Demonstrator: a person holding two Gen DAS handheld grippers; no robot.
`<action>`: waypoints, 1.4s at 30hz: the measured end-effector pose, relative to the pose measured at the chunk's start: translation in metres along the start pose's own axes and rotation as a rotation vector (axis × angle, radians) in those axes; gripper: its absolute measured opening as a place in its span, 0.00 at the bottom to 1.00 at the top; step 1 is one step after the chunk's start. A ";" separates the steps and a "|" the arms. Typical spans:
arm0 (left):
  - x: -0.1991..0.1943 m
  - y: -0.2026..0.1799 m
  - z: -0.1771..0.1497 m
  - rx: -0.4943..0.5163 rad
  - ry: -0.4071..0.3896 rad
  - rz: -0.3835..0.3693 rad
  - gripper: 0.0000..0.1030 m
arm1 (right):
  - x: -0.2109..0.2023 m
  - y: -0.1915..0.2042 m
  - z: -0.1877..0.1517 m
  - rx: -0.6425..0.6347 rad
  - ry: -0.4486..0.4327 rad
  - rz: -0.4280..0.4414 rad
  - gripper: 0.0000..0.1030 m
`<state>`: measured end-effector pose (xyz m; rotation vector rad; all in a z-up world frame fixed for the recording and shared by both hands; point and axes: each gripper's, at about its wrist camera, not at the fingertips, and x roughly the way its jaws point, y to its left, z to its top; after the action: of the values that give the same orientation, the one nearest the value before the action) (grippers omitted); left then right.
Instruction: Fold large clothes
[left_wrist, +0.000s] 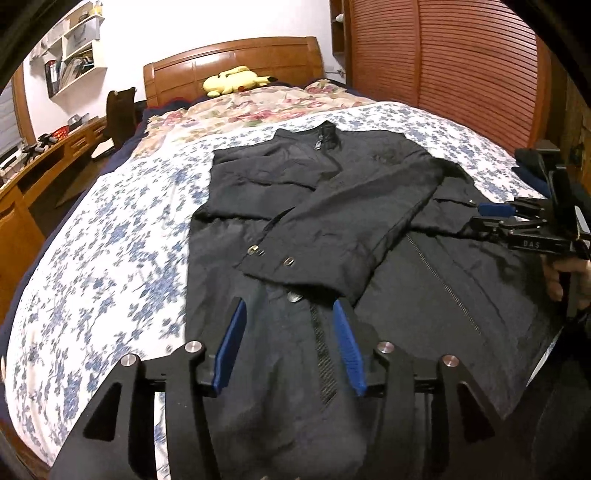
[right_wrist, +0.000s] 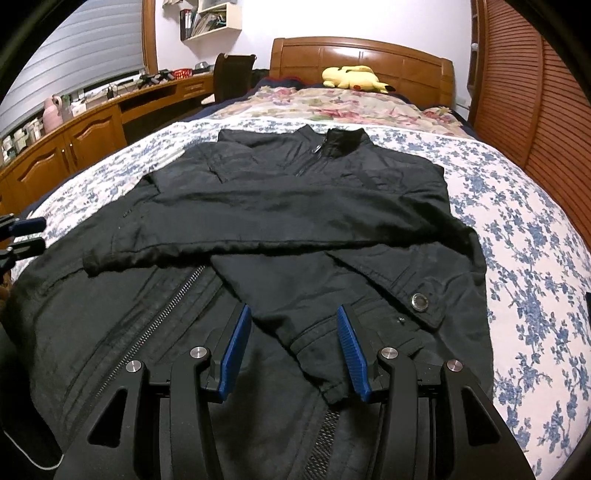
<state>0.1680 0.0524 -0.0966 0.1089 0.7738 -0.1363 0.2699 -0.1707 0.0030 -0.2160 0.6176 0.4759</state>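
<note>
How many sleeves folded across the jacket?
2. One sleeve lies straight across the chest; the other sleeve crosses under it, cuff near the right gripper.

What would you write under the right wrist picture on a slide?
Open right gripper above a black jacket spread on a floral bed, both sleeves folded across its front.

2 close wrist views downward over the same jacket (left_wrist: 332, 221)
</note>
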 end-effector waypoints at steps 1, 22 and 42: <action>0.000 0.003 -0.002 -0.003 0.008 0.004 0.49 | 0.001 0.001 0.000 -0.003 0.005 -0.004 0.48; 0.024 0.066 -0.054 -0.094 0.166 0.089 0.64 | 0.015 0.005 -0.004 -0.019 0.061 -0.025 0.48; -0.024 0.066 -0.067 -0.100 0.051 -0.014 0.48 | -0.090 -0.054 -0.076 0.064 0.148 -0.133 0.63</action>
<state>0.1156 0.1297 -0.1246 0.0116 0.8310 -0.1081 0.1939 -0.2758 -0.0009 -0.2315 0.7573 0.3132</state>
